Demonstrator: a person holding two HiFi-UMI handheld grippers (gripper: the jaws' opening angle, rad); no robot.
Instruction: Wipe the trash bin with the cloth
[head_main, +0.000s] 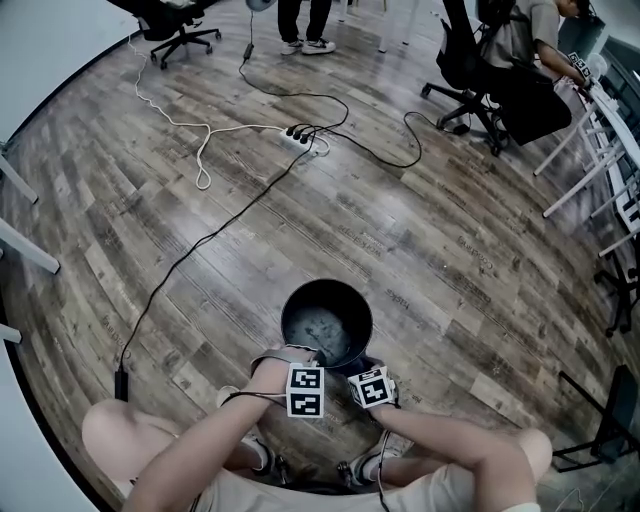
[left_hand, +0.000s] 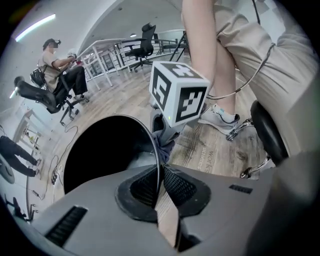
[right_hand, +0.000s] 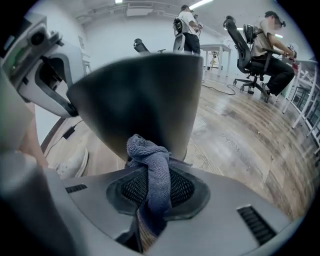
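The trash bin (head_main: 327, 318) is a round black pail standing on the wood floor just in front of my feet. My left gripper (left_hand: 160, 172) is shut on the bin's thin rim (left_hand: 150, 132), one pad inside and one outside. A grey-blue cloth (right_hand: 150, 157) is bunched between the pads of my right gripper (right_hand: 152, 177), which is shut on it. The cloth touches the bin's dark outer wall (right_hand: 145, 90) low down. In the left gripper view the right gripper's marker cube (left_hand: 179, 92) shows just beyond the rim, with the cloth (left_hand: 164, 142) under it.
A power strip (head_main: 305, 138) and long cables (head_main: 200, 250) lie on the floor beyond the bin. Office chairs (head_main: 470, 70) with seated people stand at the far right, white desk legs (head_main: 590, 160) beside them. My shoes (left_hand: 220, 117) and a stool base (left_hand: 267, 137) are close behind.
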